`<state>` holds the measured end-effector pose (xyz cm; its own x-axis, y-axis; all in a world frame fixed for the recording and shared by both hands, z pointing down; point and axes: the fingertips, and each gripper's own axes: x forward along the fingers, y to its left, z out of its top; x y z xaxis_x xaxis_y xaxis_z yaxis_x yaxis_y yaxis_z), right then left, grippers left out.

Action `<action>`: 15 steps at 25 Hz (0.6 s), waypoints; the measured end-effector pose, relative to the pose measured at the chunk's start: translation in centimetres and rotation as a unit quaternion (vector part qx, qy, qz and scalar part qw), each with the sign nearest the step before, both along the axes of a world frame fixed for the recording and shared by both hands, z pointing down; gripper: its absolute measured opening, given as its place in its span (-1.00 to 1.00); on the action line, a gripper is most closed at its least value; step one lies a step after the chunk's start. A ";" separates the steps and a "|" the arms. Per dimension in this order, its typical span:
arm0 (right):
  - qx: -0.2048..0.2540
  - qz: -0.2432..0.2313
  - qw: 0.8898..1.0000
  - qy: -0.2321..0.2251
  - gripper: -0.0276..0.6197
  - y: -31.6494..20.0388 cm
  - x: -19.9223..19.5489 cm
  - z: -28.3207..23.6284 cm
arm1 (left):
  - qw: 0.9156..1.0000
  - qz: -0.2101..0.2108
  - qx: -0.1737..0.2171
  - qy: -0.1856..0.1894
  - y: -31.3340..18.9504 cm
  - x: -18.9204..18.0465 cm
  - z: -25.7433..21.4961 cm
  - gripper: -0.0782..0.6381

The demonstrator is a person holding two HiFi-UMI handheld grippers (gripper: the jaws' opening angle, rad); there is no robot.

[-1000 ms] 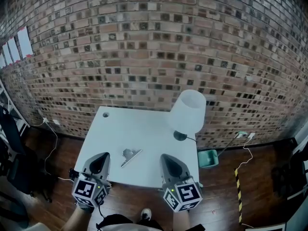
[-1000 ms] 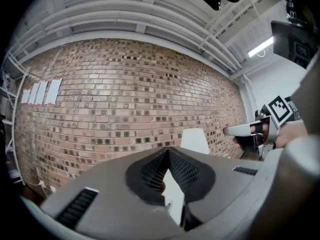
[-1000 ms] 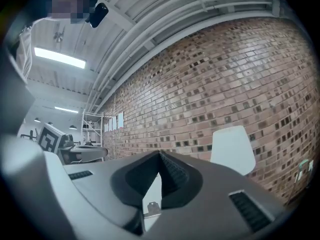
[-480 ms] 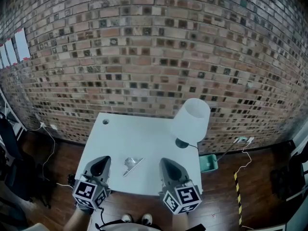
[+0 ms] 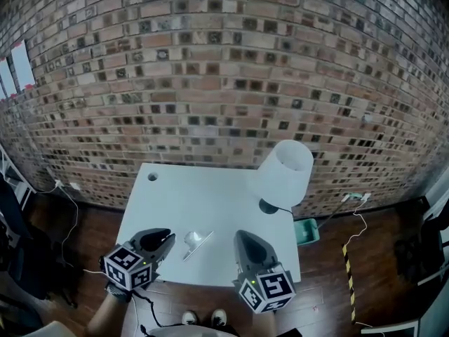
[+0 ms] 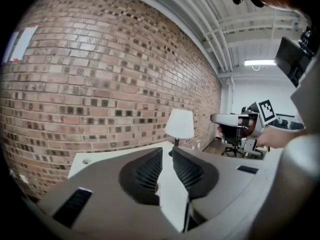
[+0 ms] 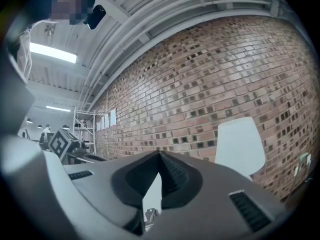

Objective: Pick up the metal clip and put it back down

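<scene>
The metal clip (image 5: 195, 242) lies on the white table (image 5: 210, 195) near its front edge, a shiny folded piece with a thin arm. My left gripper (image 5: 168, 240) sits just left of the clip, its tip angled right toward it without touching. Its jaws have just been opening: in the left gripper view the left gripper (image 6: 167, 151) shows a narrow gap with only bare table between the pads. My right gripper (image 5: 245, 240) hangs to the clip's right over the table's front edge. In its own view the right gripper (image 7: 160, 155) has its tips together and holds nothing.
A white lamp (image 5: 284, 174) stands at the table's back right corner, also visible as the lamp (image 6: 180, 124) and the lamp (image 7: 239, 144). A small round hole (image 5: 152, 177) marks the table's back left. A brick wall rises behind. A green bin (image 5: 306, 232) and cables lie on the wooden floor.
The left gripper has swung its tip to the right toward the clip and tilted, its marker cube now turned. The right gripper has hardly shifted. The clip has stayed put.
</scene>
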<state>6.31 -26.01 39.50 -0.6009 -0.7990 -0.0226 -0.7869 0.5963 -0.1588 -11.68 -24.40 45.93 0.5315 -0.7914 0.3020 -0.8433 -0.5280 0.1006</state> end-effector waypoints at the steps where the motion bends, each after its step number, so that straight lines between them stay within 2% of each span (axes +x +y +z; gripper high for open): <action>1: -0.005 0.002 1.000 0.000 -0.95 -0.1 0.0 0.4 | 1.000 0.011 -0.016 -0.006 -0.5 0.0 0.9 -0.54; 4: -0.019 0.007 1.000 0.002 -0.95 -0.5 0.0 1.4 | 0.995 0.059 -0.069 -0.042 -2.0 0.5 3.9 -0.35; 6: -0.027 0.011 1.000 0.004 -0.95 -0.9 0.2 2.1 | 0.988 0.084 -0.107 -0.070 -3.0 0.8 6.4 -0.33; 9: -0.038 0.016 0.999 0.007 -0.95 -1.2 0.5 3.2 | 0.978 0.093 -0.156 -0.098 -4.3 0.5 9.9 -0.33; 12: -0.048 0.017 0.999 0.019 -0.95 -1.6 0.9 4.1 | 0.966 0.116 -0.204 -0.109 -4.7 1.0 12.7 -0.33; 15: -0.059 0.023 0.998 0.025 -0.95 -2.0 1.6 5.0 | 0.952 0.141 -0.252 -0.099 -5.3 2.0 16.4 -0.33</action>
